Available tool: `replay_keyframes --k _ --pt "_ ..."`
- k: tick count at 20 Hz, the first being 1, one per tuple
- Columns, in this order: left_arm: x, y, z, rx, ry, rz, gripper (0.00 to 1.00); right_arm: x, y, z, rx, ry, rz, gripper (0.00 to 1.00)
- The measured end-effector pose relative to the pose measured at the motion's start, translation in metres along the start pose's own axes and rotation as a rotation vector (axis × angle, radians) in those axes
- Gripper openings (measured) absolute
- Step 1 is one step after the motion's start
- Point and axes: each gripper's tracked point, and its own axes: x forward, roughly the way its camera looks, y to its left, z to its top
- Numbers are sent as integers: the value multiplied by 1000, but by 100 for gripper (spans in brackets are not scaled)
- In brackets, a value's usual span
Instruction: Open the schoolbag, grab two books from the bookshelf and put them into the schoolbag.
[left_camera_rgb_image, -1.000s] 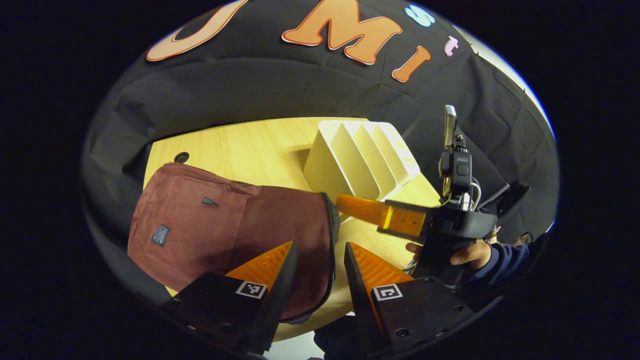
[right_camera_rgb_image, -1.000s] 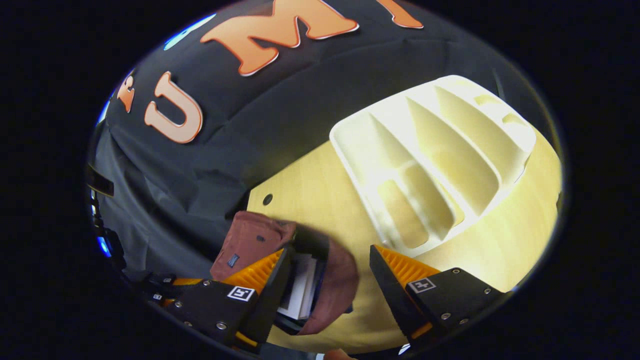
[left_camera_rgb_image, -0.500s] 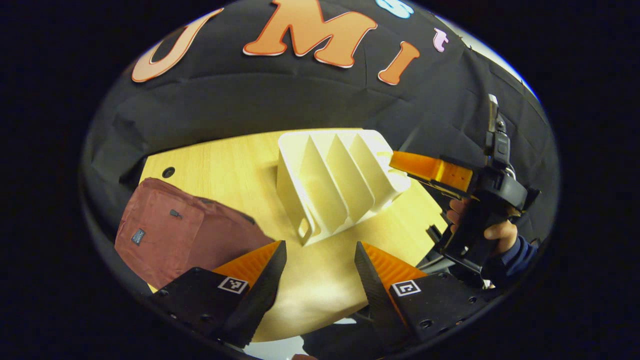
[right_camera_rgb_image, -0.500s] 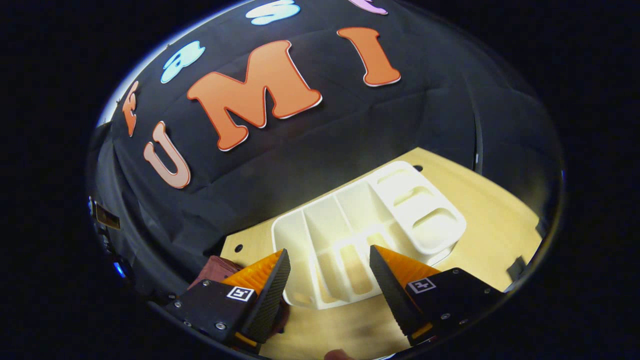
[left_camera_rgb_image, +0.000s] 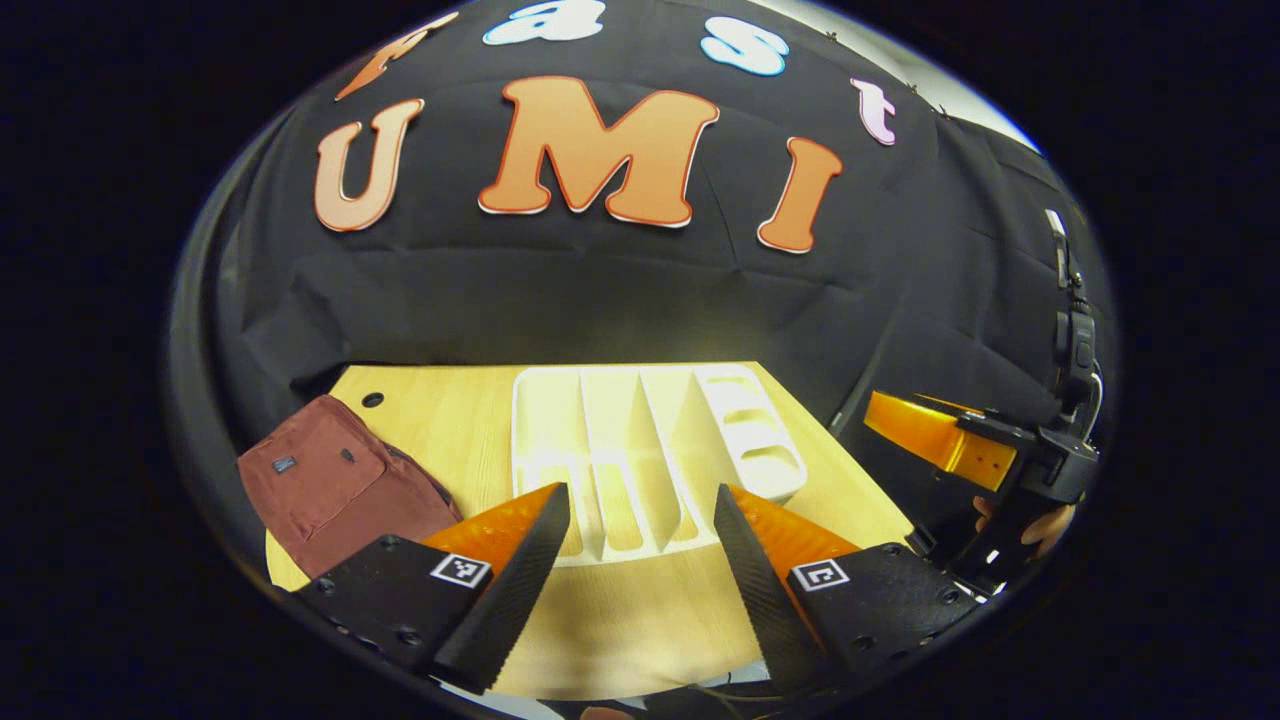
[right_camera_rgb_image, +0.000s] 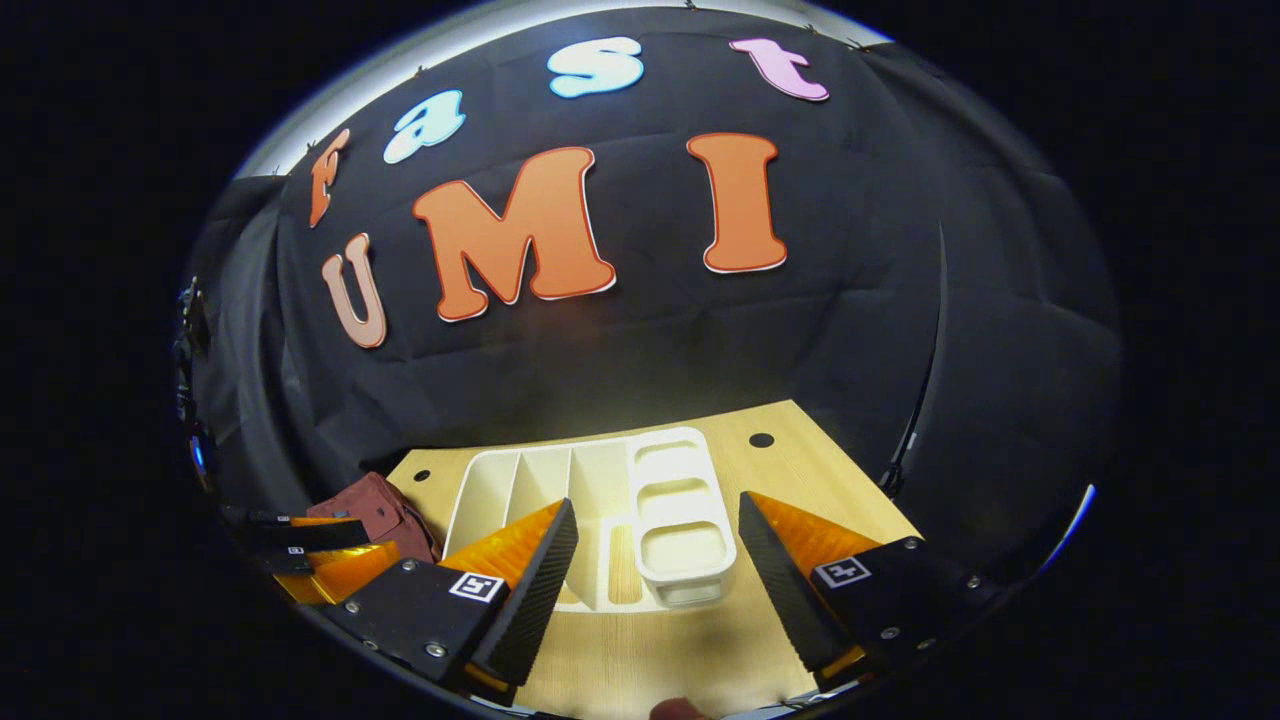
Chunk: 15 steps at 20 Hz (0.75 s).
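The left gripper (left_camera_rgb_image: 640, 545) has its fingers wide apart with nothing between them, held above the near edge of the desk (left_camera_rgb_image: 640, 630). The right gripper (right_camera_rgb_image: 655, 555) is likewise spread and bare. Beyond both lies the white bookshelf (left_camera_rgb_image: 640, 450), flat on the pale wooden desk, its slots bare. The maroon schoolbag (left_camera_rgb_image: 335, 485) sits just left of the bookshelf. Black cloth (left_camera_rgb_image: 600, 290) rises behind the bookshelf as the booth wall.

Maroon schoolbag (left_camera_rgb_image: 335, 487); cream-white bookshelf (left_camera_rgb_image: 640, 445); pale wood-grain table (left_camera_rgb_image: 640, 620); black cloth wall (left_camera_rgb_image: 600, 290).
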Motion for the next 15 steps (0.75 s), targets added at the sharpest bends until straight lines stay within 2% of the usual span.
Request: replay_keyframes --k 4,9,15 --pt "-20 -14 23 28 -106 55 98 -10 8 11 -21 -36 45 97" --pt "-27 -14 41 25 -221 116 98 -14 32 15 -42 -68 76 97" --pt "-47 13 64 -5 -370 186 98 -22 65 24 -72 -128 110 97"
